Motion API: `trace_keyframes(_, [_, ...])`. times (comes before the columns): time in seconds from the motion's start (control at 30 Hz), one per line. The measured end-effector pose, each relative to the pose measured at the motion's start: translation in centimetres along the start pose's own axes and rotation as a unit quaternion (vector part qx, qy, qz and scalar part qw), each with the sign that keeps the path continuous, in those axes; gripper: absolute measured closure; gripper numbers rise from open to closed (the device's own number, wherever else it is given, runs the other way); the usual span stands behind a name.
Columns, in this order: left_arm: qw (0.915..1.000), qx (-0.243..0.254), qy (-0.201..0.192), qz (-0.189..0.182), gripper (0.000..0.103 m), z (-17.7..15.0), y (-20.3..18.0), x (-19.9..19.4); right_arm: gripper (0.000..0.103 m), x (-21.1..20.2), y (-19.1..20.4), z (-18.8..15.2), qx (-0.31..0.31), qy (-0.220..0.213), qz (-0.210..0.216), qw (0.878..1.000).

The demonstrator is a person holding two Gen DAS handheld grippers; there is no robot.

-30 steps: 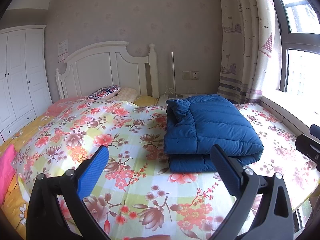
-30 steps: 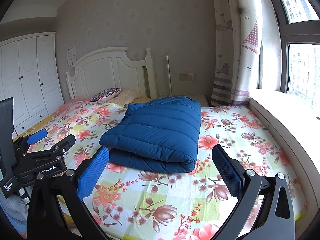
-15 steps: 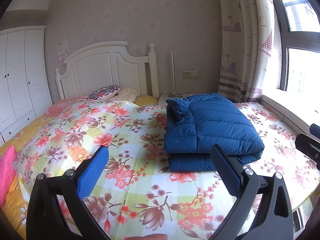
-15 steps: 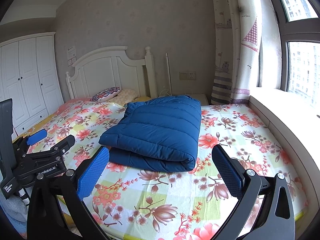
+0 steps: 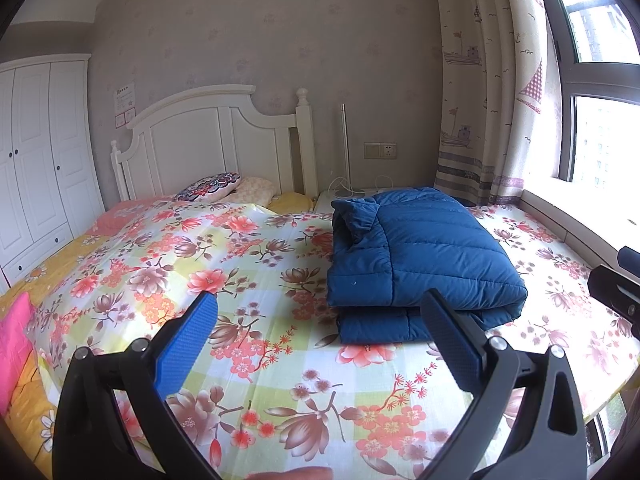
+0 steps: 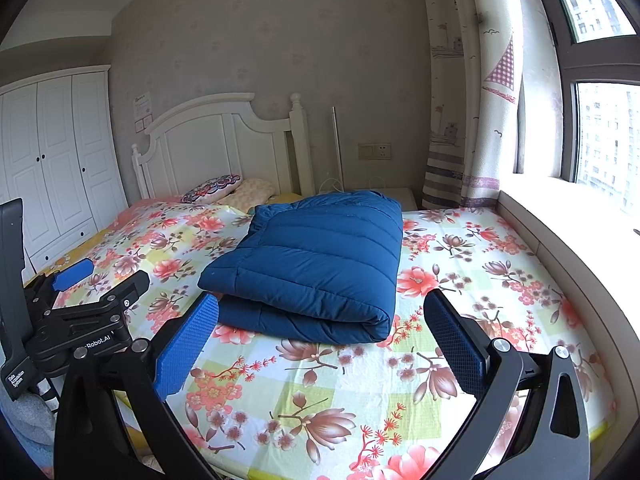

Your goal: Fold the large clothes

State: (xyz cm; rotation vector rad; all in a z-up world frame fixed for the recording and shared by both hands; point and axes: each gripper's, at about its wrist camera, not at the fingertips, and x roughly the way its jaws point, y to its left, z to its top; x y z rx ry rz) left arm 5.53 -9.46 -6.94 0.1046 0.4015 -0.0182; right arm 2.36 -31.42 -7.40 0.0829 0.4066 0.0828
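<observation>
The big flowery bed (image 5: pixel 248 264) held the folded blue coat (image 6: pixel 316 264), lying lengthways ahead of both tongs, nearer the right tongs (image 6: pixel 320 332) than the left tongs (image 5: pixel 320 332), and both were spread wide, holding nothing.

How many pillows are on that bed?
2, both at the headboard: a dark patterned pillow and, touching it on the window side, a pale checked pillow. The floral sheet may hide others.

A deep blue quilted jacket (image 6: pixel 316 268) lies on a bedsheet (image 6: pixel 320 392) checked white and pale green, strewn with coral flowers.
</observation>
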Motion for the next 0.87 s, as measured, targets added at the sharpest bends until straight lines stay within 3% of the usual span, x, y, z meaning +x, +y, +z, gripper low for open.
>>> trace_keyframes(0.6, [0.9999, 0.013, -0.003, 0.002, 0.002, -1.1, -0.2, 1.0, 0.004, 1.7, -0.4, -1.1, 0.013, 0.025, 0.0, 1.0])
trace_keyframes(0.73, [0.998, 0.039, 0.048, -0.012, 0.002, 0.0, 1.5, 4.5, 0.004, 3.1, -1.4, -1.5, 0.019, 0.04, -0.003, 0.999])
trace_keyframes(0.87, [0.9945, 0.023, 0.085, 0.056, 0.002, 2.5, 8.6, 11.3, 0.004, 4.8, -6.7, 1.0, 0.004, 0.035, -0.081, 0.996])
